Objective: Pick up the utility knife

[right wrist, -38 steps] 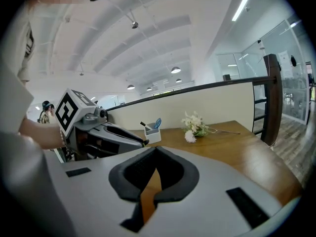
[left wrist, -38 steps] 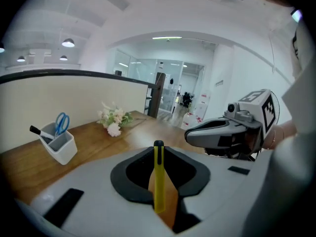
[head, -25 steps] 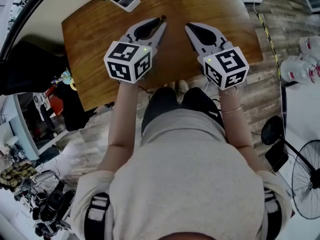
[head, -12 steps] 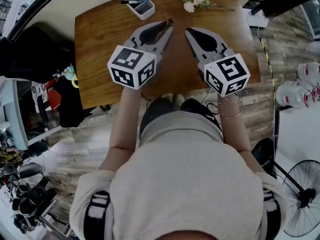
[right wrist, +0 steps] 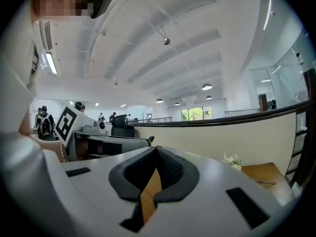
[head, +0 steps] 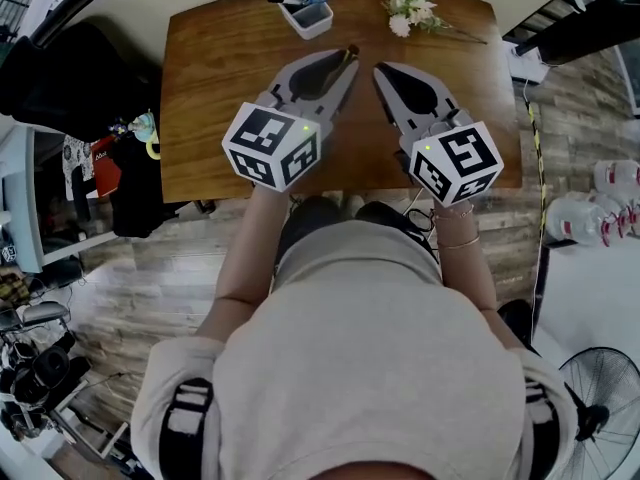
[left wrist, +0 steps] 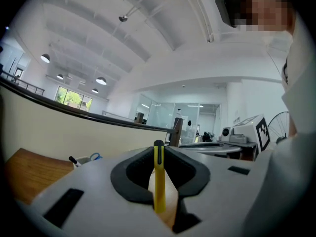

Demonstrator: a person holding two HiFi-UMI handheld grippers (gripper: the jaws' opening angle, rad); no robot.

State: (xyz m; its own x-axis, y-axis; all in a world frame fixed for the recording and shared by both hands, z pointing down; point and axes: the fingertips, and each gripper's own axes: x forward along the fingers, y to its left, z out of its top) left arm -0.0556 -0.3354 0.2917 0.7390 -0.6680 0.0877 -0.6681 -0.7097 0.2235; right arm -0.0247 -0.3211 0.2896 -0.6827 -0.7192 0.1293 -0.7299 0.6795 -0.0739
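Observation:
Between the jaws of my left gripper (left wrist: 158,148) stands a thin yellow utility knife (left wrist: 158,181) with a black tip, and the pads are shut on it. In the head view that left gripper (head: 346,60) hangs over the wooden table (head: 215,88), with the knife's dark tip (head: 351,52) poking out past the fingertips. My right gripper (head: 381,69) hangs just beside it on the right. Its jaws meet at the tips with nothing between them, and the right gripper (right wrist: 155,151) points level over the table.
A white holder (head: 308,10) with scissors and pens stands at the table's far edge, and a sprig of white flowers (head: 411,5) lies to its right. Water bottles (head: 597,214) and a fan (head: 600,400) are on the floor at the right. Dark bags (head: 70,78) sit to the left.
Both grippers have risen above the table, side by side. The knife stays held in the left gripper. More of the table's far edge has come into view.

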